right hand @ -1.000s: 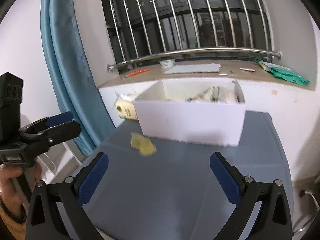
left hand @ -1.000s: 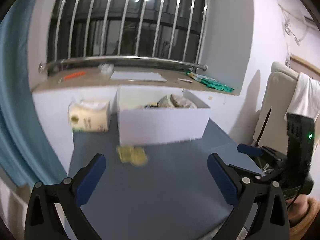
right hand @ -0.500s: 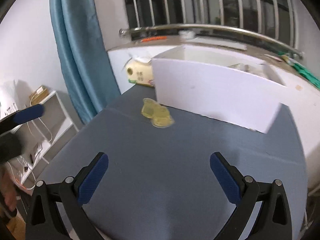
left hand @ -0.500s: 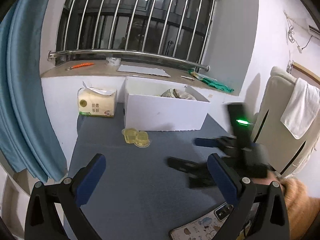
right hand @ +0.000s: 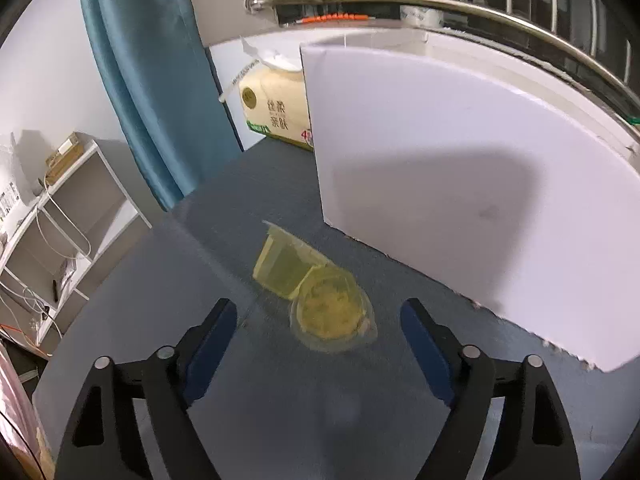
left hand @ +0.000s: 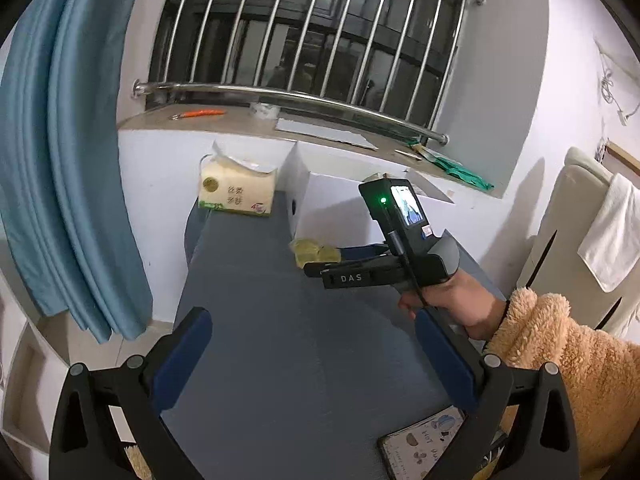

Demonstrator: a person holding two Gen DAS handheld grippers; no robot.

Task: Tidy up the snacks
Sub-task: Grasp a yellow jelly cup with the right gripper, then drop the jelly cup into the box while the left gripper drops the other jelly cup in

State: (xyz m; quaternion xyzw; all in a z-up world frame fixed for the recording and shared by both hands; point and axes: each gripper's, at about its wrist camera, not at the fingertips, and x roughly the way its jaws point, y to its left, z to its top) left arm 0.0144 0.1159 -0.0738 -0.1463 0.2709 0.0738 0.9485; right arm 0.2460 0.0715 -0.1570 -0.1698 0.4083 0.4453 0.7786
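Jelly cups, two of them joined side by side, lie on the blue-grey counter just ahead of your right hand-held gripper, and that is the relation your next move turns on. In the right wrist view the round, foil-topped cup sits almost level with the blue pads, a little left of the midline and not yet touched, while the squarer cup tips away from it toward the far left. The pair's long axis therefore runs from near right to far left, slanted across the line between the pads, so in my judgement you would need either a slight roll of the wrist or a grip on the near cup alone. Your right hand-held gripper's jaws are closing, with the near cup at their mouth but clear of both pads. The left hand-held gripper stands wide open with nothing in it, well back along the counter; the right hand is plainly the nearer. Just beyond the cups to the right stands the white box, the likely home for the snacks, and a tissue pack sits at the far left beside it. Against a second ago, the right hand-held gripper has dropped in from well back and tilted downward, its jaws have narrowed from full spread, and the cups have not moved.
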